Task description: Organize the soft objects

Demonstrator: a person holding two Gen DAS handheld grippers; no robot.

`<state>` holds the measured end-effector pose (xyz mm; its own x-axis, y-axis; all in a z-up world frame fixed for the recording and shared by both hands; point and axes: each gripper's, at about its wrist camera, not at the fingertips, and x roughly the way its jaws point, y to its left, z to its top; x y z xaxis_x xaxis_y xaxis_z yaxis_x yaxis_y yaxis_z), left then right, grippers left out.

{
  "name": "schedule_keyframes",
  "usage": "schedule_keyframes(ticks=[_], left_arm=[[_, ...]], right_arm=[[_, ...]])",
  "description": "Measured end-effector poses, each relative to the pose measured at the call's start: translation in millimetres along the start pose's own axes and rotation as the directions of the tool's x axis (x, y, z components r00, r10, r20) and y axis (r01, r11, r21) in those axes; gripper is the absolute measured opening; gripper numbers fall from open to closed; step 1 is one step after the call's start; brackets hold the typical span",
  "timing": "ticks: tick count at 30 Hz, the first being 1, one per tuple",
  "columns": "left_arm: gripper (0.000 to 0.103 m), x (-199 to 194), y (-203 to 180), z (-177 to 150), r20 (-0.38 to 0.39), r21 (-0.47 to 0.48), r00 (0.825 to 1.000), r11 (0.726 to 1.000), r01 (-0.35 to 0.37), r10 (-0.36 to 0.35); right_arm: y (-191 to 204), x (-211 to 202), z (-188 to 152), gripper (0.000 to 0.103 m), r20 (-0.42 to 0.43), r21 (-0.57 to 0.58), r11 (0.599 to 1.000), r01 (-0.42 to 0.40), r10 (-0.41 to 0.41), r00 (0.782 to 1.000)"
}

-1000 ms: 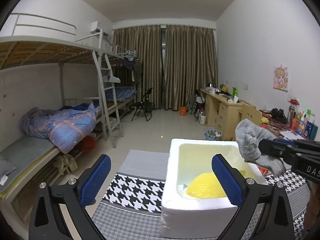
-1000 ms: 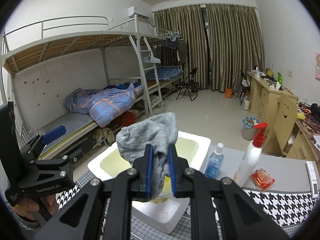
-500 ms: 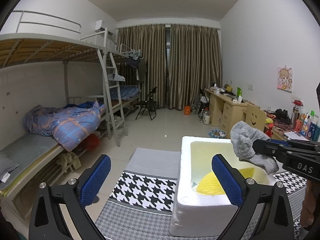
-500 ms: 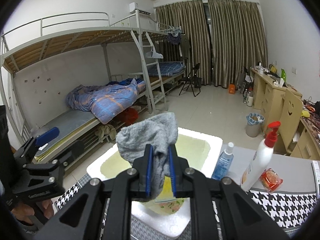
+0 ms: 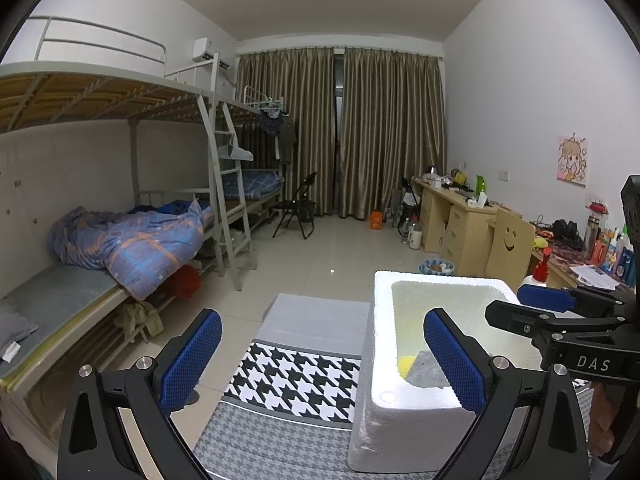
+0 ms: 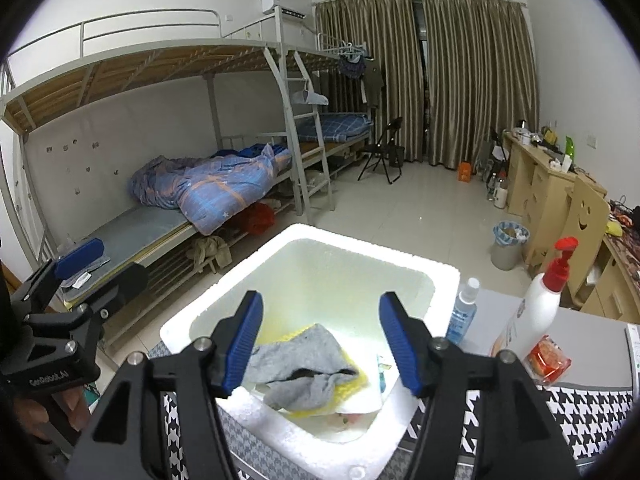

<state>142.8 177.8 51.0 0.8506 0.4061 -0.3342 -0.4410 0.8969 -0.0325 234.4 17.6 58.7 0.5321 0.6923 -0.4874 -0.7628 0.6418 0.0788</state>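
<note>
right gripper (image 6: 320, 338): fingers just opened, nothing between | grey sock (image 6: 304, 364): below the fingers, on yellow cloth (image 6: 356, 384) in foam box (image 6: 444, 276) | right of fingers: spray bottle (image 6: 462, 312), pump bottle (image 6: 534, 308), red packet (image 6: 546, 358) on desk (image 6: 592, 328) | left gripper (image 5: 322, 356): fingers wide apart, empty, box wall behind the right finger | beyond: bunk bed (image 6: 168, 184)

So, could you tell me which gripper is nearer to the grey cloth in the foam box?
Right. The right gripper hangs open directly above the grey cloth in the foam box, having just opened. The left gripper stands open beside the box.
</note>
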Motion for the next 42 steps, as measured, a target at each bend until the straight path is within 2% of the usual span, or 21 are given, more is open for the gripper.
schedule_keyframes(ticks=[4, 14, 28, 42], left_arm=[[0.101, -1.7, -2.3, 0.4, 0.004, 0.006, 1.0, 1.0, 0.003, -0.003], [0.102, -15.5, -16.8, 3.9, 0.025, 0.021, 0.999, 0.999, 0.033, -0.034], [0.102, -50.9, -37.2, 6.3, 0.063, 0.043, 0.995, 0.997, 0.069, -0.072], [0.102, -80.3, -50.2, -7.2, 0.098, 0.04, 0.989, 0.994, 0.103, -0.107]], right_arm=[[-4.1, -11.2, 1.9, 0.077, 0.029, 0.013, 1.0, 0.004, -0.005, 1.0], [-9.3, -41.0, 1.6, 0.097, 0.112, 0.024, 0.998, 0.061, -0.064, 0.992], [-5.7, -75.8, -11.7, 0.098, 0.171, 0.024, 0.997, 0.078, -0.081, 0.982], [-5.7, -108.2, -48.0, 0.102, 0.225, 0.046, 0.994, 0.103, -0.111, 0.968]])
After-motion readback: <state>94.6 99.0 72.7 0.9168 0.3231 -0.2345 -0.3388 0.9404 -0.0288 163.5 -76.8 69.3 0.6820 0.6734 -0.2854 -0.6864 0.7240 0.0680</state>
